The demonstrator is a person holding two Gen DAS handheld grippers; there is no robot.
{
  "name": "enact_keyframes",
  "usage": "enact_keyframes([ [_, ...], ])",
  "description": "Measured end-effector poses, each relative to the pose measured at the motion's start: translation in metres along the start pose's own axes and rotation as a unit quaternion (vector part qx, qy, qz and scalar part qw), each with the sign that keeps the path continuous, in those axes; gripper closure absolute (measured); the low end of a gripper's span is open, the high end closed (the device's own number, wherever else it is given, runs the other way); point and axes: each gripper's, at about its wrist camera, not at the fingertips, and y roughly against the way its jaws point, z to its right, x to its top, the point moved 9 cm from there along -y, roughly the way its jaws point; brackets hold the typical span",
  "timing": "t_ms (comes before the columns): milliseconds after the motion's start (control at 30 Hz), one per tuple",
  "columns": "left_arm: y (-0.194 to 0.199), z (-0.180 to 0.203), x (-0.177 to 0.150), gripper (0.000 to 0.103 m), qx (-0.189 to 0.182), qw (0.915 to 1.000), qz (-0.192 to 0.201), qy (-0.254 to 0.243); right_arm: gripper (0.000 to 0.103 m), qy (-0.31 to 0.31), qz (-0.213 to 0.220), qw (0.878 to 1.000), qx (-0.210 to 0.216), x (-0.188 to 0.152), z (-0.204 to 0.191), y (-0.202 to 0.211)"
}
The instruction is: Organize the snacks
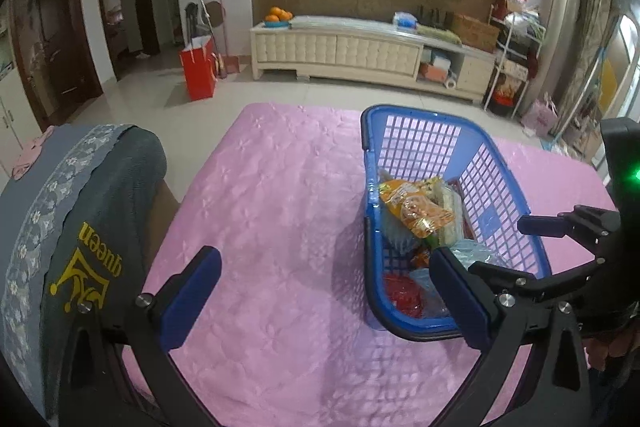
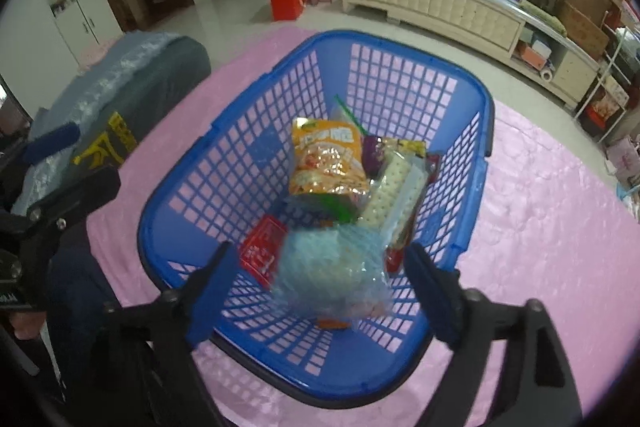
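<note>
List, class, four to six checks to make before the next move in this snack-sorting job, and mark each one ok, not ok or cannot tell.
1. Right gripper open over the basket: ok, jaws stand wide.
2. Pale blue packet free of the right gripper's pads: ok, gaps show on both sides; it is blurred.
3. Blue packet settled in the basket: cannot tell, the blur hides whether it rests.
4. Left gripper open and holding nothing: ok.
5. Basket sitting flat on the pink cloth: ok.
6. No snacks left on the cloth: ok for the part in view; the rest is unseen.
</note>
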Motion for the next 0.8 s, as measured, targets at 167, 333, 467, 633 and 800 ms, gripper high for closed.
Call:
enact_keyframes([
  [167, 0.025, 0.012, -0.006, 0.0, 0.01, 0.9991, 0.038, 0.018, 0.014, -0.024, 0.06, 0.998, -0.008, -0.006, 0.007, 0.038],
  [333, 0.052, 0.037, -0.018, 0.0, 0.017, 0.9975, 0.069, 0.009, 0.013, -0.053, 0.118, 0.991, -0.024, -0.024, 0.013, 0.086],
  [467, 0.067, 0.058, -0.027, 0.0, 0.015, 0.9965, 0.082, -0.007, 0.012, -0.065, 0.147, 0.985, -0.06, -0.04, 0.024, 0.116],
  [633, 0.09, 0.083, -0.025, 0.0, 0.01, 0.994, 0.105, -0.029, 0.01, -0.095, 0.178, 0.976, -0.08, -0.061, 0.041, 0.146],
  [800, 0.109, 0.106, -0.034, 0.0, -0.005, 0.9922, 0.12, -0.035, 0.005, -0.105, 0.217, 0.967, -0.084, -0.083, 0.046, 0.178],
])
